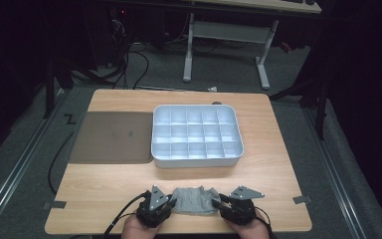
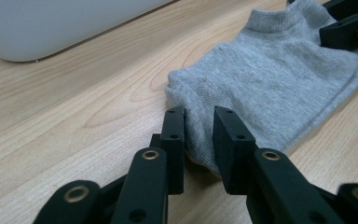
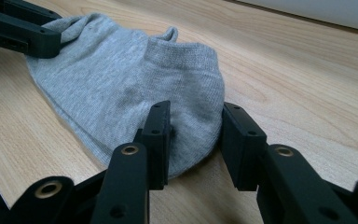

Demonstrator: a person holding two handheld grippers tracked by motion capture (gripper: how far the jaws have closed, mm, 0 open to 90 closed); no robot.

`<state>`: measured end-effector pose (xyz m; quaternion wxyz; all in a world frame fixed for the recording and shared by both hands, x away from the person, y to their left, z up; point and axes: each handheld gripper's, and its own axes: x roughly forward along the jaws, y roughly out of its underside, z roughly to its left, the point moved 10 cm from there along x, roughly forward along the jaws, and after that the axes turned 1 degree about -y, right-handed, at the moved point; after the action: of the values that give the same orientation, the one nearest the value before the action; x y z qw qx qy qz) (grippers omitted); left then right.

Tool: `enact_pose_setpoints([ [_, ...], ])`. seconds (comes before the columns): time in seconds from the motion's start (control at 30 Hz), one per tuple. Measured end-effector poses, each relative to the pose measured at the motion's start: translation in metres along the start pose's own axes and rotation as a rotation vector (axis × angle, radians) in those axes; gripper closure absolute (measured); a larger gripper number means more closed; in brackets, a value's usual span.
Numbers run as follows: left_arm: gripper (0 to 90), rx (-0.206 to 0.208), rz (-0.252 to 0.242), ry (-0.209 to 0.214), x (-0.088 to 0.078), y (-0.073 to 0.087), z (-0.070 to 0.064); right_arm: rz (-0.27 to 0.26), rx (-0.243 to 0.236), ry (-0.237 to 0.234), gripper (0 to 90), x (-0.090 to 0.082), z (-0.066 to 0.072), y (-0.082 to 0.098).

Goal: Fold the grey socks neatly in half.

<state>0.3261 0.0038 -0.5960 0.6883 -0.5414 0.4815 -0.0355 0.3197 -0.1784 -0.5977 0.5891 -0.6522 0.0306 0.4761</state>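
Left gripper (image 2: pixel 199 128): jaws narrowed around a bunched end of the grey sock (image 2: pixel 265 88); both pads appear to press the fabric, pinching a fold between them.
Right gripper (image 3: pixel 196 135): jaws wider, set on either side of the sock's other end; the left-hand pad touches the cloth, while the right-hand one sits just beside the rounded edge (contact there is hard to judge, so a firm grip cannot be confirmed).
Sock: lies flat on the wooden table (image 1: pixel 278 164) near the front edge, between the two grippers, its ribbed cuff pointing away from the person.
High view: left gripper (image 1: pixel 171 203) and right gripper (image 1: pixel 219 203) meet the sock (image 1: pixel 195 200) from either side; hands (image 1: pixel 138 226) are cut off by the bottom of the frame.
Farther out: a white compartment tray (image 1: pixel 197 160) stands mid-table, well apart from the sock, with a dark flat mat (image 1: pixel 110 137) just beside its left side.
Hard to make out: the room beyond the table is dark.
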Motion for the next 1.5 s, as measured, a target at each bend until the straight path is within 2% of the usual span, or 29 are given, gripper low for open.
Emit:
enact_pose_setpoints([
  [0.5, 74.8, -0.003, 0.002, -0.008, -0.002, 0.002, 0.002, 0.009, -0.015, -0.013, 65.8, -0.001, 0.004, 0.002],
  [0.63, 74.6, -0.003, 0.002, -0.008, -0.002, 0.002, 0.002, 0.010, -0.018, -0.019, 72.2, -0.001, 0.005, 0.002],
  [0.77, 74.5, -0.003, 0.002, -0.010, -0.002, 0.003, 0.003, 0.017, -0.003, -0.060, 82.9, -0.001, 0.007, 0.004],
  [0.87, 74.5, -0.001, 0.002, -0.012, -0.003, 0.003, 0.003, 0.021, -0.017, -0.058, 85.7, -0.001, 0.009, 0.004],
  [0.93, 74.5, 0.001, 0.004, -0.013, -0.003, 0.003, 0.003, 0.016, -0.041, -0.048, 86.3, -0.003, 0.010, 0.002],
  [1.13, 74.4, 0.008, 0.000, -0.010, -0.002, 0.002, 0.001, -0.080, -0.058, -0.031, 86.4, -0.019, 0.011, -0.015],
  [1.27, 74.1, 0.011, 0.000, -0.009, -0.002, 0.002, 0.000, -0.086, -0.047, -0.031, 86.4, -0.021, 0.008, -0.016],
  [1.43, 72.5, 0.011, -0.002, -0.015, -0.003, -0.001, 0.001, -0.055, -0.039, -0.043, 86.3, -0.017, 0.008, -0.012],
  [1.5, 69.7, 0.009, -0.027, -0.017, -0.008, -0.007, 0.001, -0.055, -0.043, -0.043, 86.2, -0.016, 0.009, -0.012],
])
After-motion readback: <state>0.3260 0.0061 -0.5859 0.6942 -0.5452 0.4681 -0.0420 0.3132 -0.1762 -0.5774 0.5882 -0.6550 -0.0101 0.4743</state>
